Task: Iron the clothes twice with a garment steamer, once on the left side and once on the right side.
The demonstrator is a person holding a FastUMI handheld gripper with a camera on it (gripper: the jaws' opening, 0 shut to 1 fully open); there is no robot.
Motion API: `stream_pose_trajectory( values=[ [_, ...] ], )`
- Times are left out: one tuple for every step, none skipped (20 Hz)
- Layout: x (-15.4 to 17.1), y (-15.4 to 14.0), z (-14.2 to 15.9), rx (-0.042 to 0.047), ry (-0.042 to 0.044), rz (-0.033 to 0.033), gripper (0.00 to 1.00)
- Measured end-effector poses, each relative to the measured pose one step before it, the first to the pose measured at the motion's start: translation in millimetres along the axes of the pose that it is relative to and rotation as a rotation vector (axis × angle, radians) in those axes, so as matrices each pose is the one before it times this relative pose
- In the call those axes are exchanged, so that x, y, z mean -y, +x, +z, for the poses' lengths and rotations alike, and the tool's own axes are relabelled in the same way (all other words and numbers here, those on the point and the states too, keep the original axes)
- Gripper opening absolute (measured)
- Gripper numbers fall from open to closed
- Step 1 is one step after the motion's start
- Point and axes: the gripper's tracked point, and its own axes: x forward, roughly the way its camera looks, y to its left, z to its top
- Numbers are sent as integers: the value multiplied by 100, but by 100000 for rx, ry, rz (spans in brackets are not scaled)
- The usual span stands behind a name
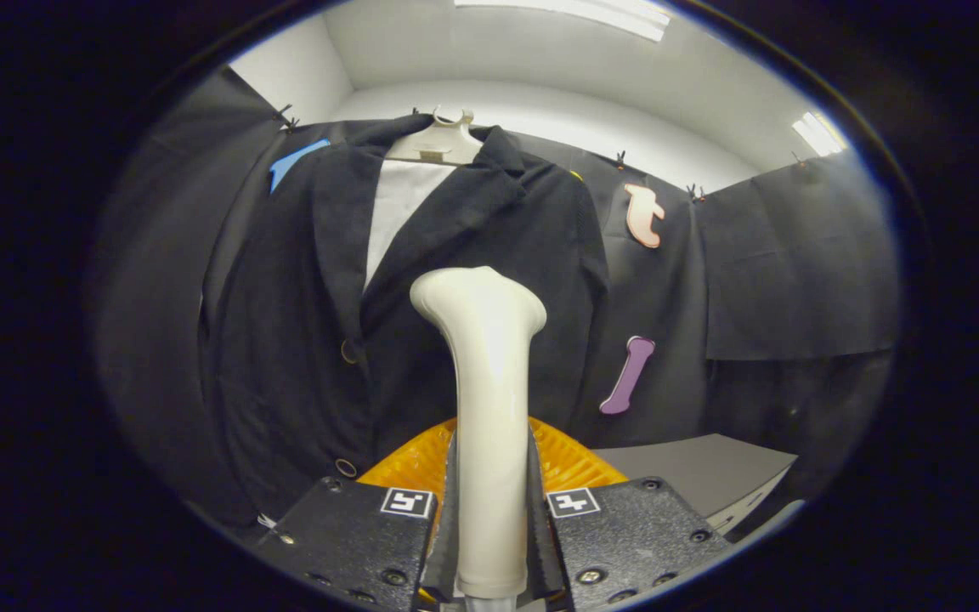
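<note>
We see the gripper (489, 510) clamped on the cream plastic garment steamer (483, 374), both fingers (353, 535) pressing its handle. Its head stands before the dark hanging jacket (302, 323).

The steamer (487, 408) hides the middle front of the dark jacket (285, 323) and most of the orange basket (570, 463). The jacket's bottom hem is cut off behind the hand-held gripper (489, 544). The steamer's lower end runs out of sight between the fingers.
</note>
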Motion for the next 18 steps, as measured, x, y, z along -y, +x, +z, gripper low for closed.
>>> stream_pose_trajectory(
  values=[
    [-69,-282,-644,-724,-344,-155,36],
    [87,-212,-691,-1073,-628,10,36],
    [-35,-341,-656,-790,-219,66,36],
    [-18,170,-351,-851,-28,301,36],
    [-125,-72,-447,-870,114,315,36],
    [8,-705,-956,-975,170,41,36],
    [32,-621,-953,-1250,-106,-80,36],
    [15,-399,-924,-1389,-102,290,36],
    [-84,-304,-802,-1632,-166,319,36],
    [-92,-316,-830,-1628,-154,362,36],
    [-45,-369,-785,-1399,-72,85,36],
    [-54,-348,-561,-844,-308,-56,36],
    [-135,-422,-571,-420,-378,-96,36],
    [-52,-446,-595,-336,-728,-201,36],
    [-79,-411,-566,-397,-481,-258,36],
    [60,-312,-673,-515,-659,-395,36],
    [-54,-269,-679,-749,-742,-321,36],
    [-144,-151,-760,-1188,-771,29,36]
  ],
)
